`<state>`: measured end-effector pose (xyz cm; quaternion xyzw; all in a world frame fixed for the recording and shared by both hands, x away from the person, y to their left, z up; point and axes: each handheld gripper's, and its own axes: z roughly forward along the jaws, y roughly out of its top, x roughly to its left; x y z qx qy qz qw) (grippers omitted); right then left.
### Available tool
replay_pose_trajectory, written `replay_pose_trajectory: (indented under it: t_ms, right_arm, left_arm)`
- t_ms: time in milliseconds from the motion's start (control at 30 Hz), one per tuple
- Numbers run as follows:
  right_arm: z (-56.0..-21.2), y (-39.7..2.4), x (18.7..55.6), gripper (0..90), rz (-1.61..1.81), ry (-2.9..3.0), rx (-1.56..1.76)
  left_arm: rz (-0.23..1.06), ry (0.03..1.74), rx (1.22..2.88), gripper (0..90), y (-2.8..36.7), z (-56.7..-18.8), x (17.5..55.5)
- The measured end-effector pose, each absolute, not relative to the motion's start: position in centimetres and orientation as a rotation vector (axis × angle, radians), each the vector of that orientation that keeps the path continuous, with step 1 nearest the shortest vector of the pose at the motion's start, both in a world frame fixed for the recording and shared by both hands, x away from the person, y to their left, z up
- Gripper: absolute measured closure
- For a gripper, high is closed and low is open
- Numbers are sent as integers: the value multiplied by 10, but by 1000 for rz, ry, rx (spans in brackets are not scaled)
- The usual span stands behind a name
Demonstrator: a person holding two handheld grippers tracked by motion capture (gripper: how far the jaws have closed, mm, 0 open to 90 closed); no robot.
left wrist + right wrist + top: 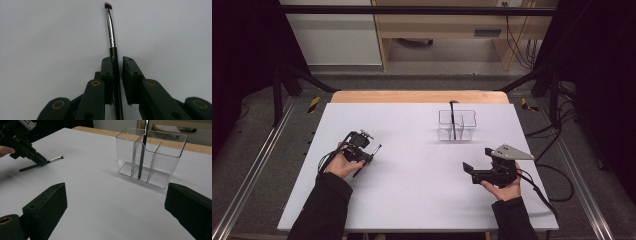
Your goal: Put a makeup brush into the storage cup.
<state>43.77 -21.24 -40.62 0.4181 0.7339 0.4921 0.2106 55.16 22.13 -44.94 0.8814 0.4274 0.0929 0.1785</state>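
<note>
A slim make-up brush (110, 27) with a black handle, silver ferrule and short dark bristles lies low over the white table. My left gripper (117, 62) is shut on its handle, and the bristle end sticks out past the jaws. In the high view that left gripper (368, 159) sits at the table's left with the brush (377, 148) pointing up and right. My right gripper (116, 190) stands open with nothing between its jaws, and in the high view the right gripper (477, 159) rests at the right, facing left. From the right gripper view the left gripper (43, 161) and the brush (56, 158) show at the far left.
A clear plastic organiser (469, 132) with compartments stands at the back of the white table (412, 200). A second dark brush (142, 152) stands upright in the organiser (172, 160). The table's wooden edge (412, 96) runs behind it. Cables trail off the right side.
</note>
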Motion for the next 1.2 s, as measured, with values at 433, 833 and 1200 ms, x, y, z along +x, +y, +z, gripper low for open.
replay_pose_trajectory:
  t_ms: [433, 833, 1200]
  right_arm:
    - [-406, -212, 438, 46, 1371, 2038, 1164]
    - [-407, -212, 438, 47, 1372, 2043, 1167]
    - [-406, -212, 438, 47, 1377, 2039, 1168]
  left_arm:
    - [267, 1198, 2498, 829, 221, -449, 551]
    - [315, 1152, 2486, 832, 220, -448, 548]
    - [395, 1106, 2346, 832, 227, -427, 529]
